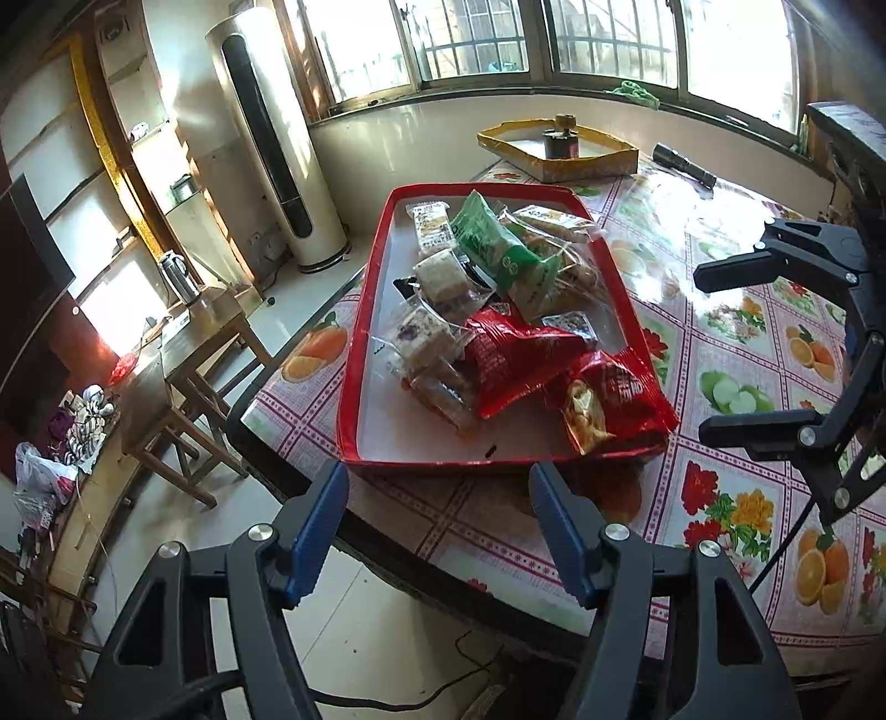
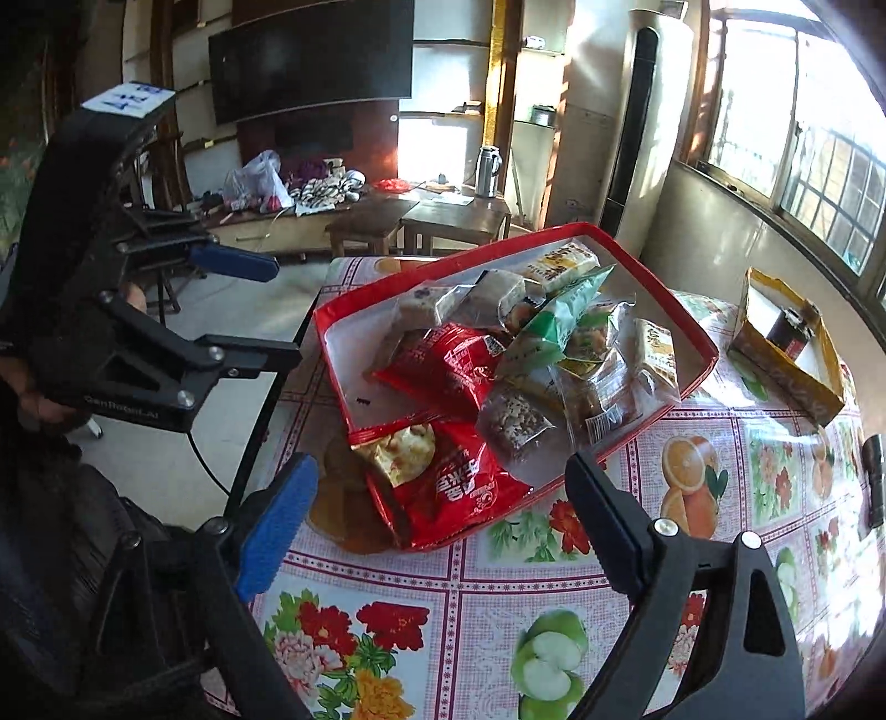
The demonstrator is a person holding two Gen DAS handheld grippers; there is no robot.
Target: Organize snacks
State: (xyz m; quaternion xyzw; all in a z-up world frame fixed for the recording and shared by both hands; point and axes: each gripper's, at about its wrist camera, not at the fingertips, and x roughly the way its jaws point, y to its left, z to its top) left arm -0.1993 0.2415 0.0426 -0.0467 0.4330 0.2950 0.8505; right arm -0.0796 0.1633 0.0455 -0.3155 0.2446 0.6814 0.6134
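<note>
Left tool spread wide, nothing between the blue pads, hanging above the near table edge and angled down toward the red tray. Right tool likewise spread, empty, one blue pad and one black finger framing the near corner of the same tray.

Just ahead of both tools: the tray, flat on the table, heaped with snacks. Nearest the left tool, a red snack bag spilling over the tray's near rim; in the right wrist view the same bag lying just beyond the gap between the fingers. Behind it a second red bag, clear-wrapped bars, then a green packet on top of the heap, and a pale wrapped bar toward the far end.

Farther out from the left tool, past the tray's far end: a yellow-rimmed shallow box with a dark tin inside, and beside it a black flashlight on the fruit-and-flower cloth.

Off to the right of the left tool, the right tool seen side-on, also agape. Off to the left of the right tool, the left tool in a hand.

Beyond the table: a tall floor-standing air conditioner, low wooden tables, barred windows.
</note>
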